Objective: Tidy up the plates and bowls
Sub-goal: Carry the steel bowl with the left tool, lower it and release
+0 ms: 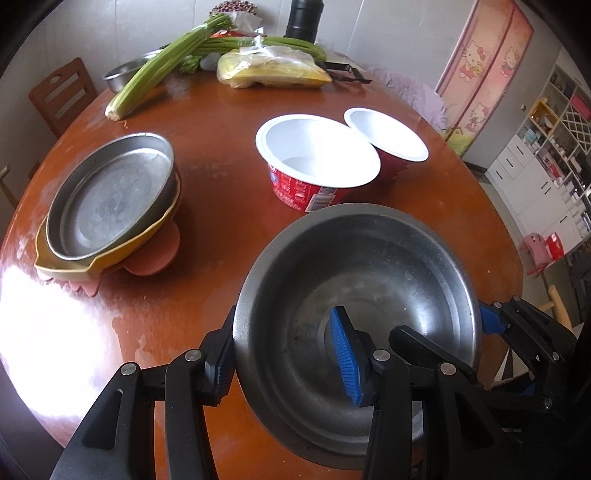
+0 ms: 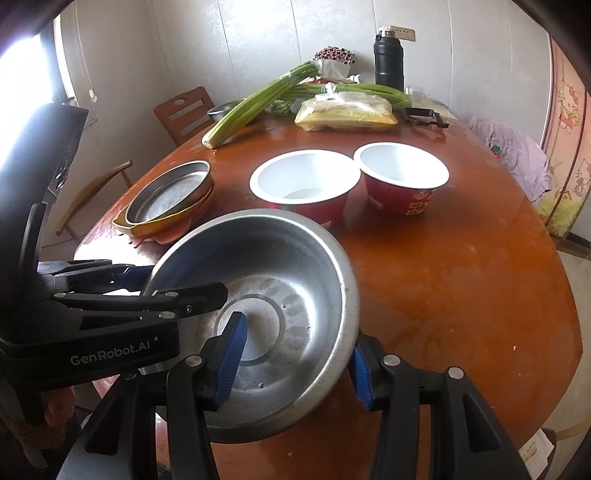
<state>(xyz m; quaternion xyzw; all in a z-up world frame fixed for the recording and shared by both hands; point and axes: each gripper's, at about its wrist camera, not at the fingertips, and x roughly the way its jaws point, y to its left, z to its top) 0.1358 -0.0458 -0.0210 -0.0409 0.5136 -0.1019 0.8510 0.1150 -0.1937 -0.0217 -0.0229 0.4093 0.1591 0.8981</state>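
A large steel bowl (image 1: 369,266) (image 2: 295,266) hangs over the near side of the round wooden table (image 1: 214,229), held by both grippers. My left gripper (image 1: 284,363) is shut on its left wall, one pad outside and one inside. My right gripper (image 2: 295,369) is shut on the opposite wall in the same way. Two red paper bowls (image 1: 317,155) (image 1: 388,133) with white insides stand just beyond it. To the left a steel plate (image 1: 110,199) (image 2: 170,195) is stacked on a yellow dish (image 1: 66,264) and a pink plate (image 1: 155,254).
At the table's far side lie celery stalks (image 1: 159,70), a bag of corn (image 1: 273,70), a black flask (image 1: 303,18) and a small steel basin (image 1: 122,74). A wooden chair (image 1: 59,96) stands behind the table on the left. Shelves (image 1: 554,155) line the right wall.
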